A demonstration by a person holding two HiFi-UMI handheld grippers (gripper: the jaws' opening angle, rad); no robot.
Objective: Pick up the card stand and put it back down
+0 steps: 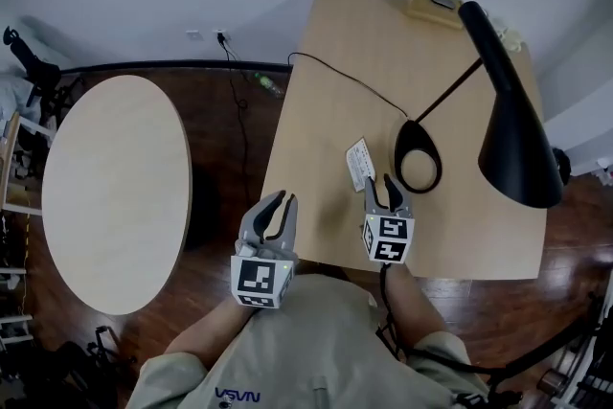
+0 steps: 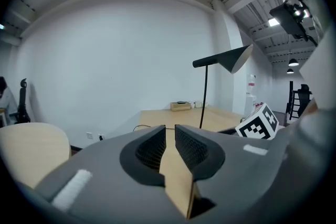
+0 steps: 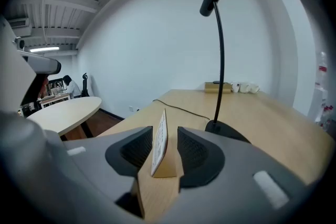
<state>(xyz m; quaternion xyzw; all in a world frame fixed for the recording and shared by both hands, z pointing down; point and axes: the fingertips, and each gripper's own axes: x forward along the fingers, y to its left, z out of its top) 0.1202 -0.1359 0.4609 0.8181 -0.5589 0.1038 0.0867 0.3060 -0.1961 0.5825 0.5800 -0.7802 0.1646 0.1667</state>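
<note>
Right gripper [image 3: 165, 134]: jaws wide apart, gripping nothing. Points a little down at the card stand [image 3: 158, 148], upright on the bench [image 3: 273, 128], right in the gap between the two tips, a bit nearer the left jaw. No squeeze on it; cannot tell if that jaw brushes the card.

Left gripper [image 2: 170, 131]: jaws almost together, just a thin slit, nothing in it. Hangs beside the right gripper, over the near left corner of the bench.

Room to move: close on the right of the right jaws, the black lamp base [image 1: 419, 158], with a thin pole going up to a big black shade [image 1: 517, 124]. Ahead of the jaws, bare wood and a black cable [image 1: 345, 77] across it. Far ahead, at the back edge, a small box [image 1: 431, 3]. Left of the card stand, a short strip of bare wood, then the bench's left edge. Past that edge, dark floor [image 1: 230, 139], then a round table [image 1: 115, 187], well apart from both grippers.
</note>
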